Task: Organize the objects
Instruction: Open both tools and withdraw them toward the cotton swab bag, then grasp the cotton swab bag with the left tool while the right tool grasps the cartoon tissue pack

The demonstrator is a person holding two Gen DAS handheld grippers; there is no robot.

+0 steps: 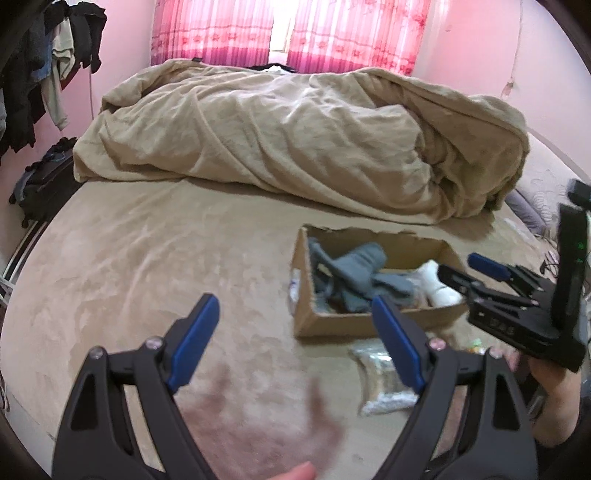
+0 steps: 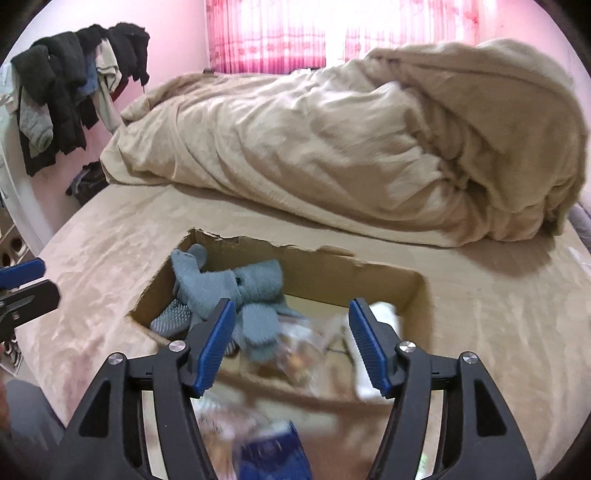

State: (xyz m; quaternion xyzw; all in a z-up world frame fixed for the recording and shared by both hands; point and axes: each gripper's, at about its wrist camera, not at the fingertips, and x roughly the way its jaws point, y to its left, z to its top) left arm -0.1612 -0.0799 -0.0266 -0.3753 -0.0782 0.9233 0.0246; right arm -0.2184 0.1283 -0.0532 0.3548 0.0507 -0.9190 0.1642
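An open cardboard box (image 1: 369,323) (image 2: 369,275) sits on the beige bed. Inside lie grey knitted gloves (image 1: 354,273) (image 2: 236,291), a white item (image 1: 443,286) (image 2: 384,317) and a clear plastic bag (image 2: 306,343). My left gripper (image 1: 295,339) is open and empty, above the bed just left of the box. My right gripper (image 2: 291,343) (image 1: 465,271) is open and empty, over the box's near edge. A clear packet (image 1: 380,380) lies on the bed in front of the box. A blurred blue package (image 2: 273,454) lies below my right gripper.
A rumpled beige duvet (image 1: 295,136) (image 2: 351,147) is heaped across the back of the bed. Dark clothes (image 1: 48,62) (image 2: 66,96) hang at the left wall, with a dark bag (image 1: 44,181) below. Pink curtains (image 1: 284,33) cover the window behind.
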